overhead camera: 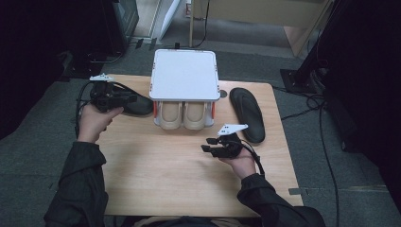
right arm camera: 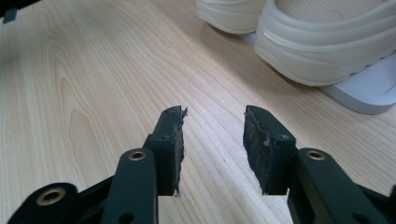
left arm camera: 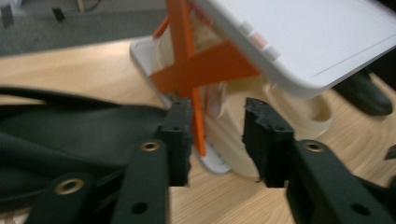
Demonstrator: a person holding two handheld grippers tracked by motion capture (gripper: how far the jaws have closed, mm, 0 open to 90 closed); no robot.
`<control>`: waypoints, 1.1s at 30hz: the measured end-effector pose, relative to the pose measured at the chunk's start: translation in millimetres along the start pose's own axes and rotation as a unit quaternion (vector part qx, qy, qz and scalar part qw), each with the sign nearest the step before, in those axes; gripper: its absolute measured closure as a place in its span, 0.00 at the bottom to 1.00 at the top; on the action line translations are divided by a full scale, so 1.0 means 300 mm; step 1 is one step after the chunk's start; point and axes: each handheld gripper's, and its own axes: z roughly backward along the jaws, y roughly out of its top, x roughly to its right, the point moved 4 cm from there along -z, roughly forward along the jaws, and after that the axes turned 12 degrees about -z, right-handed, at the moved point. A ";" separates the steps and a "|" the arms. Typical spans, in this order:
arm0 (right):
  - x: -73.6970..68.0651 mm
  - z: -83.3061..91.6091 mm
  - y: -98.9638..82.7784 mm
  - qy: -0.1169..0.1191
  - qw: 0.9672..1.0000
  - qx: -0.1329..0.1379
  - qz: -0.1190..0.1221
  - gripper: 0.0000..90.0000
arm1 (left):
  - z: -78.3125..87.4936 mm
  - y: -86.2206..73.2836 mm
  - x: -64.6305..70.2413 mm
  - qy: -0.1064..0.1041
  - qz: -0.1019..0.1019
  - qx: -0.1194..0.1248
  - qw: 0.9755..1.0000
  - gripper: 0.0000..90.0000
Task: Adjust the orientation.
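- Lying on the wooden table (overhead camera: 156, 165) left of the white shoe rack (overhead camera: 184, 73): black slipper (overhead camera: 137, 105), just beside the left gripper (overhead camera: 135, 98).
- Left gripper jaws parted, grasping nothing.
- Right gripper (overhead camera: 207, 145) jaws parted, empty, near cream shoes (overhead camera: 183, 115).
- Second black slipper (overhead camera: 247, 113) lying right of rack.

No legible txt, labels, brand marks or nos. anywhere: none on white plastic two-tier shoe rack (overhead camera: 184, 74), cream rubber shoes (overhead camera: 183, 115), black flip-flops (overhead camera: 248, 112).
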 end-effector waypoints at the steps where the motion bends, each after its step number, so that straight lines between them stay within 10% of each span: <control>1: 0.003 -0.002 0.001 0.000 1.000 0.000 0.001 0.66 | -0.015 -0.010 -0.007 0.003 0.000 -0.003 1.000 0.73; 22: 0.029 0.029 -0.030 -0.025 1.000 0.007 -0.010 0.67 | -0.264 -0.141 -0.155 0.034 0.032 -0.048 0.998 0.85; 33: 0.030 0.018 -0.031 -0.020 1.000 0.000 -0.012 0.67 | -0.284 -0.202 -0.172 0.035 0.034 -0.074 0.996 0.84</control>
